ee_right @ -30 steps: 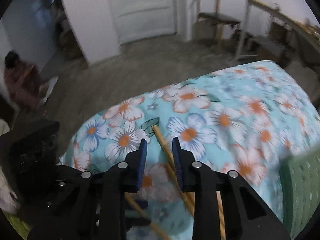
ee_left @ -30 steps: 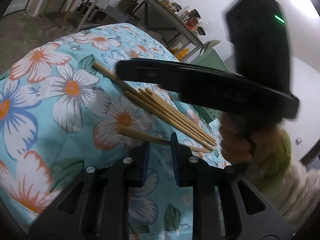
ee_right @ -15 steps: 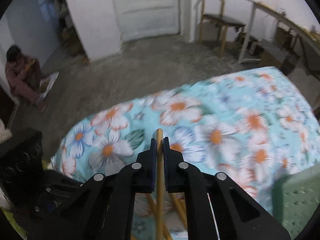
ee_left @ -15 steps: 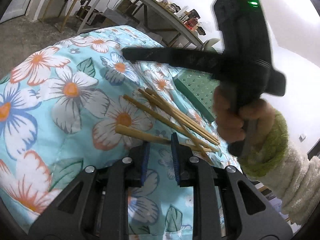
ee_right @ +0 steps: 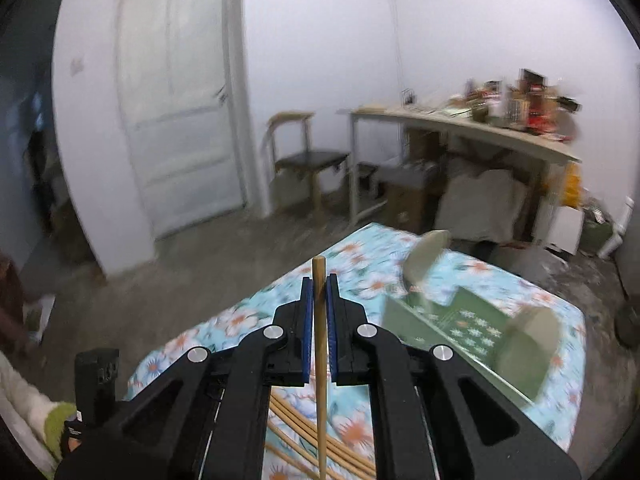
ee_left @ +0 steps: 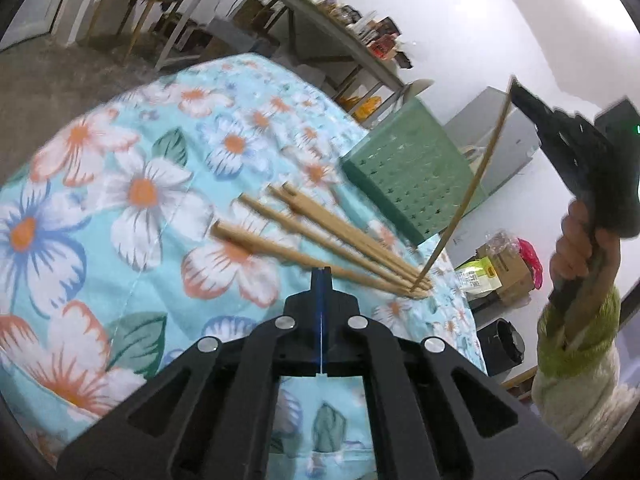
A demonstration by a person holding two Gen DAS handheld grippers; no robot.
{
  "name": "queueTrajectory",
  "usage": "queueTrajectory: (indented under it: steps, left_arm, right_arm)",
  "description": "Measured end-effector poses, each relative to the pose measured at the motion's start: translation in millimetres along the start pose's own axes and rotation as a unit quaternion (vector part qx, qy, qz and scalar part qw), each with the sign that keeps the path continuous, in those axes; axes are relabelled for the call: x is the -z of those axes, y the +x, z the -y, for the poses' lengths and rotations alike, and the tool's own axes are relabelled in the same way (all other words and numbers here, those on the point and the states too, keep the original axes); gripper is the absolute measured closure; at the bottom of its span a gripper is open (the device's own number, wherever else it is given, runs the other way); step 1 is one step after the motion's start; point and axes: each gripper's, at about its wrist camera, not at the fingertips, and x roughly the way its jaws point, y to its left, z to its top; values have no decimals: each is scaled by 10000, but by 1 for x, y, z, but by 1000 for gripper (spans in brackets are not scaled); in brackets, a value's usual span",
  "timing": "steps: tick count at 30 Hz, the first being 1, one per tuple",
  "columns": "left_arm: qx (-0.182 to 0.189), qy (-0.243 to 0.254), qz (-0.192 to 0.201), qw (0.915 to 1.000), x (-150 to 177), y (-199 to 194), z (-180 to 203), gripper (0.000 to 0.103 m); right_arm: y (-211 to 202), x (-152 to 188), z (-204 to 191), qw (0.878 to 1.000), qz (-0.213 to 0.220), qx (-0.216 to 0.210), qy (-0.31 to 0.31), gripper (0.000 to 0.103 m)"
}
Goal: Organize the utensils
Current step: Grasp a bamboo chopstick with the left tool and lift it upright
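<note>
Several wooden chopsticks (ee_left: 320, 236) lie on the floral cloth (ee_left: 120, 200) just ahead of my left gripper (ee_left: 321, 274), which is shut and empty above the cloth. My right gripper (ee_right: 319, 284) is shut on one chopstick (ee_right: 319, 340). In the left wrist view that chopstick (ee_left: 468, 200) is lifted steeply, its lower tip near the pile's tapered ends. A green perforated basket (ee_left: 408, 176) stands behind the pile and also shows in the right wrist view (ee_right: 472, 336).
The cloth-covered table drops off to a concrete floor (ee_right: 200, 272). A long cluttered shelf table (ee_right: 460, 128) and a chair (ee_right: 308, 156) stand by the wall. Boxes and bags (ee_left: 500, 264) lie on the floor at the right.
My right gripper closed on one chopstick and lifted it up and right, away from the pile. My left gripper went from open to shut.
</note>
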Motion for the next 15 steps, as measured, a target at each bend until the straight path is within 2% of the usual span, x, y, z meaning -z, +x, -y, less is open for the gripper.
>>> queueTrajectory:
  steps: [4, 5, 6, 8, 9, 11, 13, 15]
  left_arm:
    - [214, -180, -193, 9994, -5, 0, 1, 103]
    - [244, -348, -234, 9988, -6, 0, -1, 98]
    - [294, -469, -278, 9981, -7, -1, -1, 83]
    - [313, -928, -378, 9945, -8, 1, -10, 63]
    - [353, -1137, -403, 9921, -9, 2, -16, 58]
    - [398, -1539, -510, 9860, -10, 8, -28, 57]
    - [545, -2078, -461, 9756, -13, 10, -40, 57]
    - [674, -2631, -416, 9615, -16, 13, -52, 57]
  right_arm:
    - [-32, 14, 12, 9990, 186, 230, 323, 96]
    - [-37, 17, 14, 9987, 216, 276, 380, 96]
    - [-44, 20, 16, 9982, 255, 339, 428, 96]
    - [-54, 26, 22, 9972, 322, 417, 536, 96]
    - [-58, 29, 23, 9967, 349, 449, 581, 96]
    - [-64, 37, 23, 9957, 411, 476, 680, 96]
    - [-70, 42, 24, 9947, 468, 497, 766, 96]
    - [-75, 47, 27, 9938, 526, 500, 848, 96]
